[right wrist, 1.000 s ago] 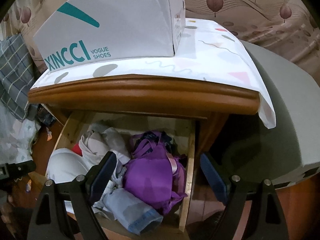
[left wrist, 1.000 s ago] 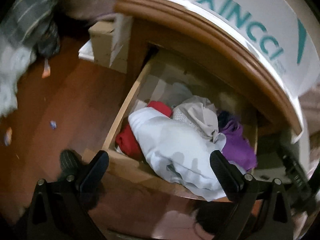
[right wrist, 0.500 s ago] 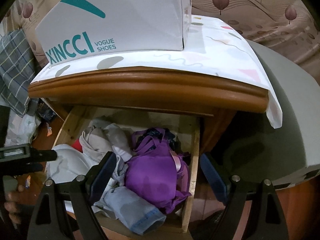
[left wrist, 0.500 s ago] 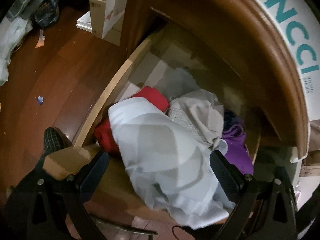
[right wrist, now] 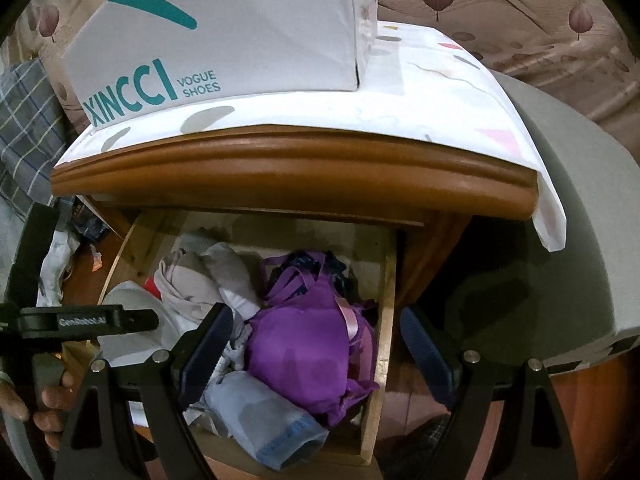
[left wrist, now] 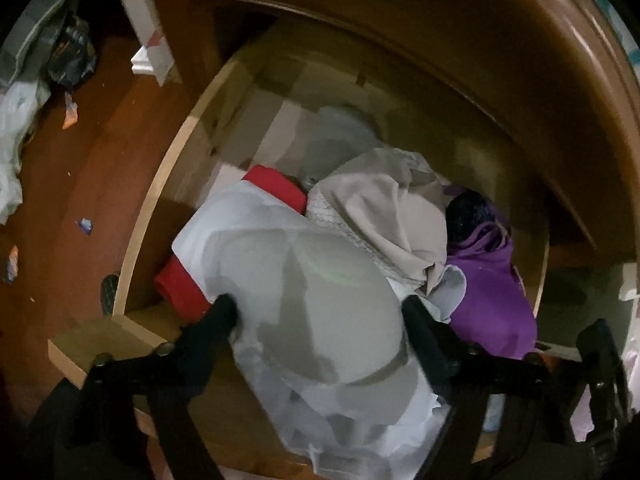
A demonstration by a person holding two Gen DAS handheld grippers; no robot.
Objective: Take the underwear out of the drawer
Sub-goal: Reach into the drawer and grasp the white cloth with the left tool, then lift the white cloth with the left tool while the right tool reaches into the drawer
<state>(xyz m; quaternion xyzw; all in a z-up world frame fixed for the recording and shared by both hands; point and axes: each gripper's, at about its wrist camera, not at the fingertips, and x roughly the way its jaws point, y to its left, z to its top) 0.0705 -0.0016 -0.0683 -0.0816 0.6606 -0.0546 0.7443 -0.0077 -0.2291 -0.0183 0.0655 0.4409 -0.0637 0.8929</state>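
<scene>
The wooden drawer point(left wrist: 136, 236) is pulled open and full of clothes. A white bra point(left wrist: 304, 300) lies on top at the front, over a red garment point(left wrist: 276, 188), with beige cloth point(left wrist: 384, 208) and purple underwear point(left wrist: 488, 284) to its right. My left gripper point(left wrist: 316, 308) is open, its fingers either side of the white bra's cup, touching or nearly so. In the right wrist view my right gripper point(right wrist: 316, 336) is open above the purple bra point(right wrist: 308, 336), and a light blue garment point(right wrist: 268, 420) lies at the drawer front point(right wrist: 372, 412). The left gripper's body point(right wrist: 80, 320) shows at far left.
A white XINCCI shoe box point(right wrist: 224, 40) stands on the cloth-covered nightstand top point(right wrist: 280, 168), which overhangs the drawer. A grey bed edge point(right wrist: 560, 240) is at the right. Wooden floor point(left wrist: 80, 160) with scraps and a plaid cloth point(right wrist: 24, 128) lies at the left.
My left gripper has moved forward and down into the drawer, until its fingers straddle the white bra. My right gripper has stayed nearly still, edging slightly closer.
</scene>
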